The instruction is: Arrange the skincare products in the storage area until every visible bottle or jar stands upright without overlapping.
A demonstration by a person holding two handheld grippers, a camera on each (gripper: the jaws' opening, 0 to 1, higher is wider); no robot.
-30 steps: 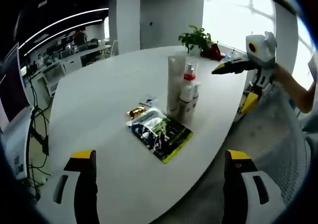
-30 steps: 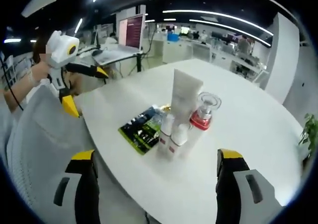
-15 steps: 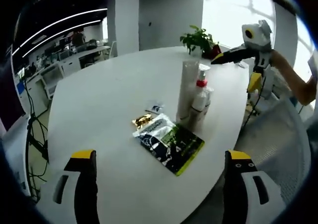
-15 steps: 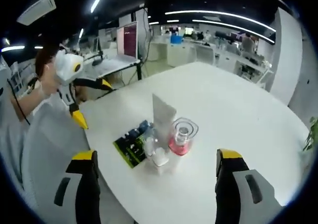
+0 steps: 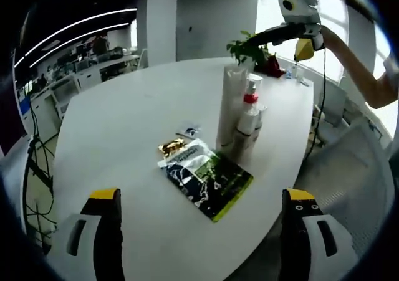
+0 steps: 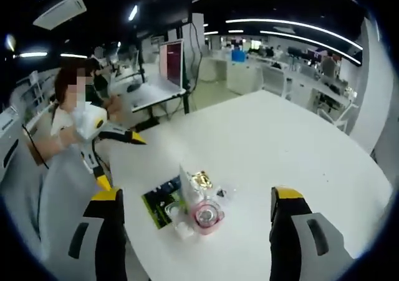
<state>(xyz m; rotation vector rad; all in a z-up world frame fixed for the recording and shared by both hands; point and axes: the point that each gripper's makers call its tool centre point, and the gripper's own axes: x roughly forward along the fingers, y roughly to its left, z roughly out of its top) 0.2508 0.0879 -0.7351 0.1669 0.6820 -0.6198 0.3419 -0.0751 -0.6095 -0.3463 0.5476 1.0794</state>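
Above, both grippers (image 5: pixel 198 231) (image 6: pixel 194 231) spread, empty; bottles (image 5: pixel 240 116) upright beside flat pouch (image 5: pixel 206 177)

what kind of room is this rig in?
Most likely an open-plan office: a large white oval meeting table, rows of desks with a lit monitor behind, strip ceiling lights, and a green potted plant by the window.

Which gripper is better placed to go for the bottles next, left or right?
Right, probably. In the right gripper view the cluster of bottles sits between and below its open fingers, seen from above. In the left gripper view the bottles stand farther off, beyond the flat sachet.
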